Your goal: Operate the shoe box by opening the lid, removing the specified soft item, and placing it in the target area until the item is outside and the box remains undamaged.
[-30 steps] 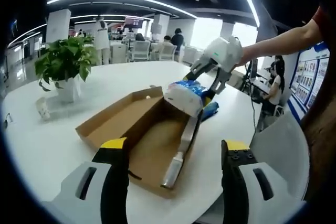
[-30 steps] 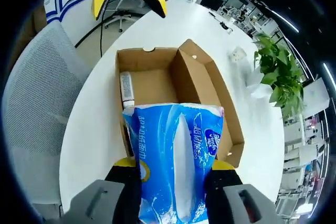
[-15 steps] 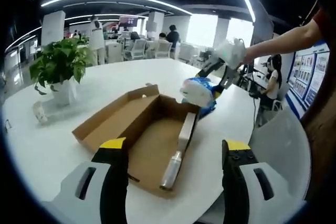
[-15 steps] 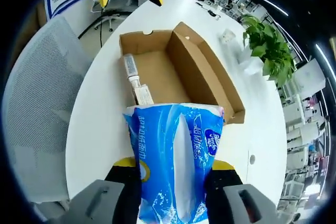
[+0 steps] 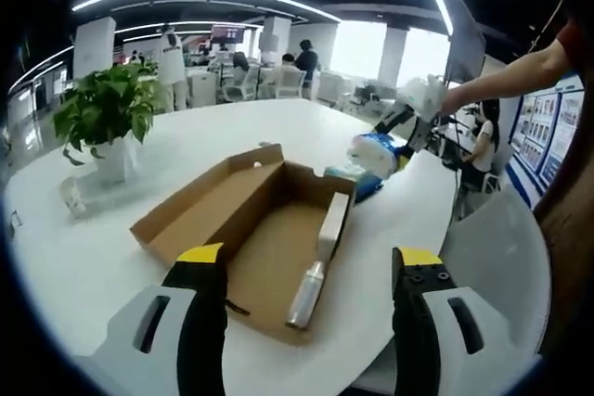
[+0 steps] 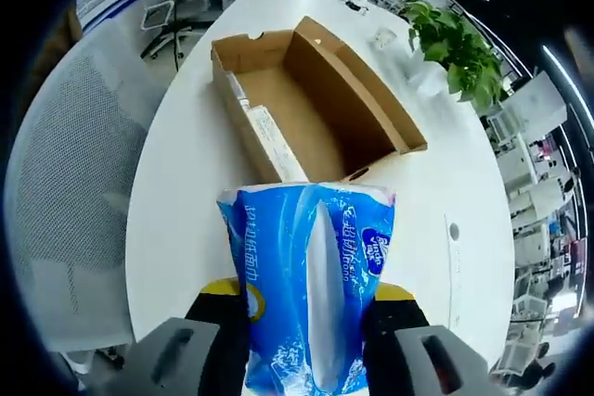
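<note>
An open cardboard shoe box lies on the round white table, its lid folded back flat; the shoe box also lies ahead in the right gripper view. Inside rest a white flat item and a small bottle. My right gripper is shut on a blue and white soft tissue pack, held above the table past the box's far end, seen as the tissue pack in the left gripper view. My left gripper stands open near the box's near end, holding nothing.
A potted green plant and a small white cup stand on the table's left. A grey mesh chair sits at the table edge. Office desks, chairs and people fill the background. A blue item lies beside the box's far corner.
My right gripper has carried the tissue pack away from above the box, out past its far end over bare table. The left gripper has stayed open and nearly still.
</note>
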Demonstrator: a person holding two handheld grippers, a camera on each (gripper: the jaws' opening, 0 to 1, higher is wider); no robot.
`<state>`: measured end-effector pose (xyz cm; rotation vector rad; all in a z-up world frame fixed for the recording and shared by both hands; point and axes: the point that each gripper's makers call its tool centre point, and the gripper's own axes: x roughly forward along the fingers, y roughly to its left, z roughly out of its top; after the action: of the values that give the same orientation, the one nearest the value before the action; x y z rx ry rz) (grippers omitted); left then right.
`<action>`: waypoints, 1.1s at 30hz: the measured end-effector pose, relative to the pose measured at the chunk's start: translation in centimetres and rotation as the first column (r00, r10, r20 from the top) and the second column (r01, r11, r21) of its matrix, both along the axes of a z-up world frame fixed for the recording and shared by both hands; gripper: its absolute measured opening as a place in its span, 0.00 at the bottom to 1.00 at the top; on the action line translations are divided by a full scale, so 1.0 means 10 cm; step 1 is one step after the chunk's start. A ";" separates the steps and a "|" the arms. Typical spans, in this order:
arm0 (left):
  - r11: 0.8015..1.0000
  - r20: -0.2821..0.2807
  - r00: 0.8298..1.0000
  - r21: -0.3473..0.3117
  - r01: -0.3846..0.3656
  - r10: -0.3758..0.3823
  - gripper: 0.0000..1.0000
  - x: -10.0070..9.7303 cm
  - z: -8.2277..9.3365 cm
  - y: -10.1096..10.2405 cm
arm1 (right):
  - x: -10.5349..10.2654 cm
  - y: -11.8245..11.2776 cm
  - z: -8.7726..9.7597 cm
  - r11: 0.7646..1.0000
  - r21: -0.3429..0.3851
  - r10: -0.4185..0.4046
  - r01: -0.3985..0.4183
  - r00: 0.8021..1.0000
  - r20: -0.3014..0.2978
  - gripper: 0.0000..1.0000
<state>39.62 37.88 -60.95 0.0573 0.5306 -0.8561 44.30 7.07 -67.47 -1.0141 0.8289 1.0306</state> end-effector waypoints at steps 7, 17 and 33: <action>1.000 0.006 1.000 -0.006 -0.006 0.006 0.72 -0.02 0.06 -0.06 | -0.09 -0.31 -0.14 0.999 -0.028 -0.023 0.022 1.000 -0.018 0.45; 1.000 0.005 1.000 -0.001 -0.025 0.025 0.72 -0.01 0.10 -0.04 | -0.12 -0.72 -0.19 0.996 -0.047 -0.077 0.076 0.997 -0.027 0.45; 0.998 -0.013 0.999 0.030 -0.047 0.048 0.72 -0.01 0.07 0.04 | -0.16 -1.24 -0.34 0.989 -0.087 -0.127 0.122 0.991 -0.047 0.46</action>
<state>39.49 38.24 -60.20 0.0657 0.5551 -0.8029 42.74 -5.34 -70.84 -0.9963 0.9736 0.9255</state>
